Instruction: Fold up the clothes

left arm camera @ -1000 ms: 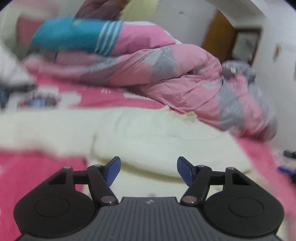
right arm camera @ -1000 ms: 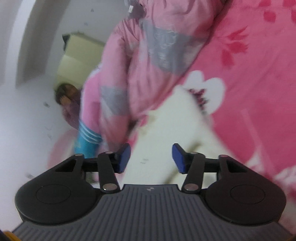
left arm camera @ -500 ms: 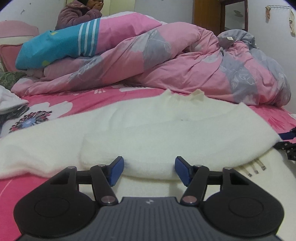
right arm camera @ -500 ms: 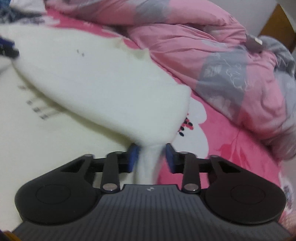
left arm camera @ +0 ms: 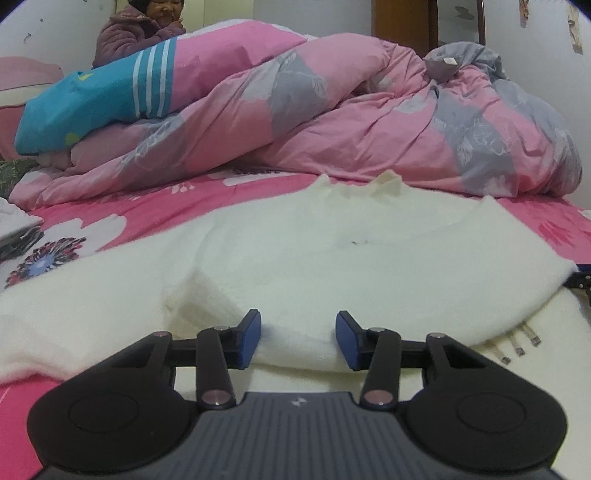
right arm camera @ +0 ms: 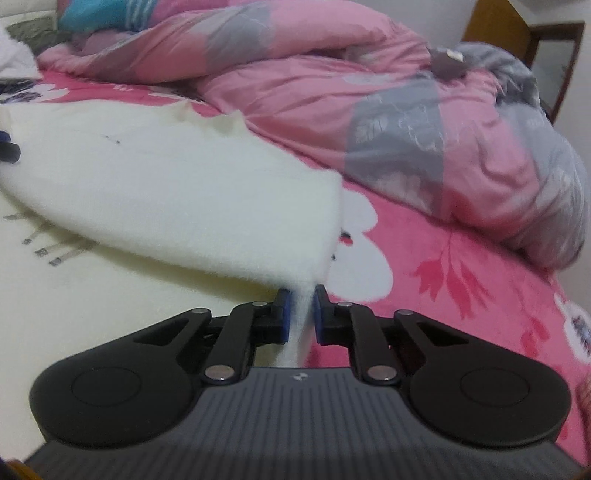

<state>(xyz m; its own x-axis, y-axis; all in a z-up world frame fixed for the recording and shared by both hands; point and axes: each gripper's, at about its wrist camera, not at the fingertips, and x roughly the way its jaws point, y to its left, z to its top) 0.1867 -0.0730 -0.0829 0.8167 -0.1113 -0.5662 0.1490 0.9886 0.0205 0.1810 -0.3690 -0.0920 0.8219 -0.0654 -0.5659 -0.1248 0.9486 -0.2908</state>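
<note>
A cream fleece sweater (left arm camera: 314,258) lies across the pink flowered bed sheet (left arm camera: 92,221), its top part folded over a lower cream layer with small dark marks (left arm camera: 517,343). My left gripper (left arm camera: 298,339) sits low at the near folded edge. Its blue pads stand on either side of a bulge of the fabric and its jaws are closing. In the right wrist view the sweater (right arm camera: 166,192) runs left, and my right gripper (right arm camera: 301,314) is closing tight on its near right corner, with the fabric pinched between the pads.
A crumpled pink and grey quilt (left arm camera: 369,122) is heaped along the back of the bed, also seen as the quilt (right arm camera: 406,110). A blue striped cover (left arm camera: 99,99) lies at back left, with a person (left arm camera: 140,33) sitting behind it. White cloth (left arm camera: 14,221) rests at the left edge.
The right gripper rolled upright, came down to the sweater's corner and closed on it. The left gripper moved in to the folded edge and its jaws narrowed.
</note>
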